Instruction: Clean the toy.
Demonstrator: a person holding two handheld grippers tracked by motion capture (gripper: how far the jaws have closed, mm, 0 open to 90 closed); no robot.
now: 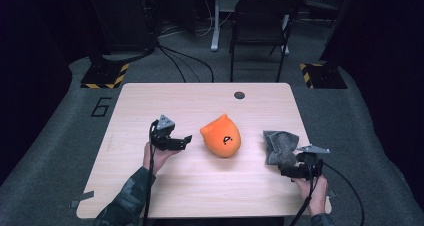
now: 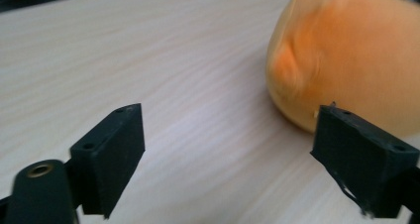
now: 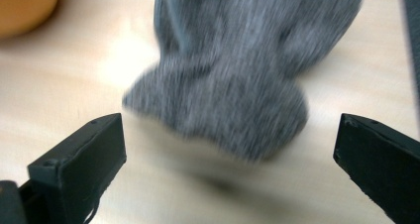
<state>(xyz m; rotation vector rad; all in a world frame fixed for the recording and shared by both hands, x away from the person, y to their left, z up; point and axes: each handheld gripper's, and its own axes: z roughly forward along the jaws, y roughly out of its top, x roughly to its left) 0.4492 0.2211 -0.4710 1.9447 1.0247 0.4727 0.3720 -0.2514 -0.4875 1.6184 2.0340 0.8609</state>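
Hovering with both sets of jaws spread and empty, left gripper (image 1: 186, 140) just beside the orange plush (image 1: 221, 136) at frame centre, right gripper (image 1: 290, 172) below the grey cloth (image 1: 279, 146) at right; next, likely closing on each.

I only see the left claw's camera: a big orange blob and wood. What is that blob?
Observer: An orange plush toy with a small black mark on it, lying mid-table.
Operator: Is my claw grabbing it?
Observer: No. The left claw is open beside it, on its left.
Operator: What's the other claw doing?
Observer: The right claw is open too, facing a grey fuzzy cloth near the table's right edge.
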